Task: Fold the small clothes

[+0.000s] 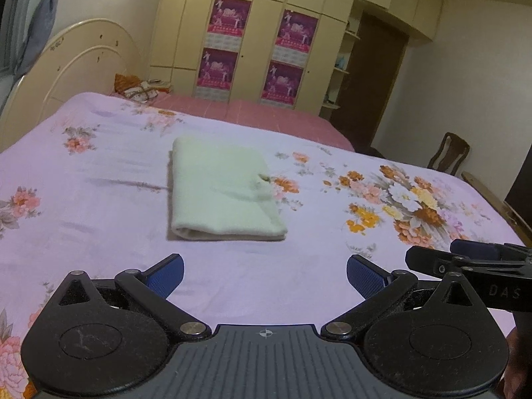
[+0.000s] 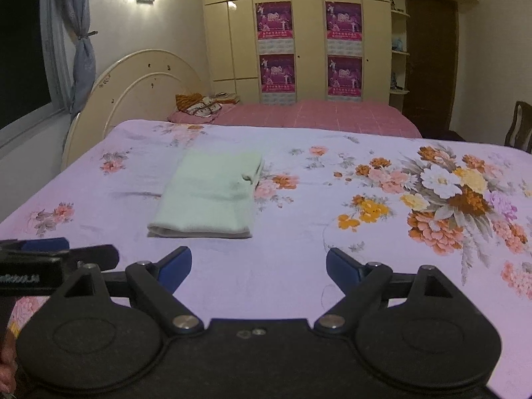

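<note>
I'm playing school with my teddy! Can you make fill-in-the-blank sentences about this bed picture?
1. The folded garment is pale ____.
2. It lies on a bedsheet printed with ____.
3. Both the left gripper and the right gripper have jaws that are ____.
4. Each gripper holds ____.

Missing words: green; flowers; open; nothing

One folded cloth, four posters.

- Floral lilac bedspread across the bed
- Cream arched headboard at left
- Four magenta posters on wardrobe doors
- Blue tied curtain
</note>
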{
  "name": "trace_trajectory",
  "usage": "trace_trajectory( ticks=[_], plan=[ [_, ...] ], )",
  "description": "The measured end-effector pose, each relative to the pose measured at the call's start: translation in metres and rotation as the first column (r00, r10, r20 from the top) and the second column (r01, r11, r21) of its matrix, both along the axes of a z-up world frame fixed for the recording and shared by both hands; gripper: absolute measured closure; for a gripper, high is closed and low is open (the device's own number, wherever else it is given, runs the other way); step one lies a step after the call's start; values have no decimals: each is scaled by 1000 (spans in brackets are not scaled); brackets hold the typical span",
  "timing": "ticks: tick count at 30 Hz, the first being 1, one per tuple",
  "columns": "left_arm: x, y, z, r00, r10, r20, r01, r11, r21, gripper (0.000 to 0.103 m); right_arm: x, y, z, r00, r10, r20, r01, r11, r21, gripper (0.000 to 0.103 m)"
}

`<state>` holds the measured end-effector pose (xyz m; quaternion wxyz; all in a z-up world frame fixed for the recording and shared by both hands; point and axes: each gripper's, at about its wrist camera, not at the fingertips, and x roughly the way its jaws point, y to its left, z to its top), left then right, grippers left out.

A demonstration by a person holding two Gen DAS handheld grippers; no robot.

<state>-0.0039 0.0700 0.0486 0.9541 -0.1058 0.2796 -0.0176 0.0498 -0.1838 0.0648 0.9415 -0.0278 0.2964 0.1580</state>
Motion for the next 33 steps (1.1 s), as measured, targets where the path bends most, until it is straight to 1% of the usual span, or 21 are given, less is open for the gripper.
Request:
trace_trajectory(
  ticks=[5,14,25,33],
  plan=[
    [3,-9,2,1000,-8,2,8,1000,16,0,2,-6,0,1000,-10,2,10,1000,3,15],
    [5,-11,5,1000,-13,8,13,999,35,0,4,-9,-1,1000,-16,1,16,1000,15,15],
    [6,-11,4,1000,-21,0,21,999,32,0,5,-8,-2,1000,-24,-8,24,999,23,15],
    [4,-9,3,1000,-9,-1,9,1000,30,0,6,-6,-3,1000,-20,-10,20,1000,21,15]
  ],
)
